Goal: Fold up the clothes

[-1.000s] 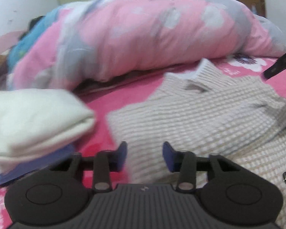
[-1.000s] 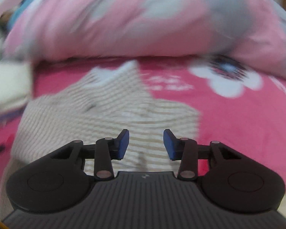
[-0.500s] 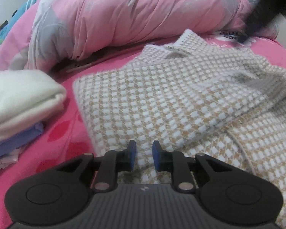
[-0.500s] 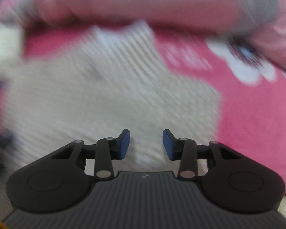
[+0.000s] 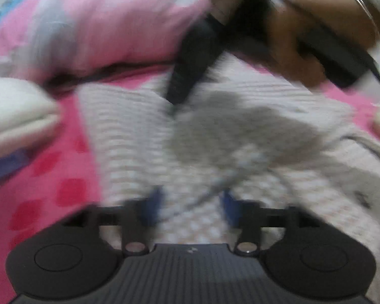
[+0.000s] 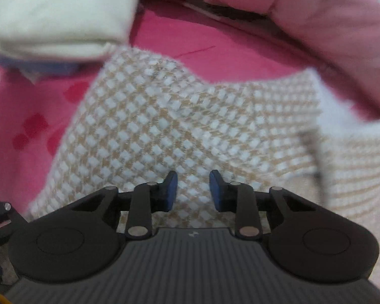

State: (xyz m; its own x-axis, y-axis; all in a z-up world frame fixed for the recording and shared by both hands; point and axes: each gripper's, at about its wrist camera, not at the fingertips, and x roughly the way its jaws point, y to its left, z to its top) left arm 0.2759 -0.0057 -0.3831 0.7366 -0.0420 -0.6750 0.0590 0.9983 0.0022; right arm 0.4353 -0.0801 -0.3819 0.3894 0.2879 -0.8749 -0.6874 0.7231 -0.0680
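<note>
sweater [image 6: 179, 126] on pink bed [image 6: 195, 60], folded clothes [image 6: 60, 17] and quilt [image 5: 109, 25] beside.
left hand-held gripper [image 5: 191, 209] spreading, right hand-held gripper [image 6: 193, 190] narrowing; both pinch nothing.

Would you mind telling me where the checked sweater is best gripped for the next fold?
Probably the checked sweater at its free left edge, coming in from the pink sheet side. That edge lies flat and clear, so one finger could slip under it.
</note>
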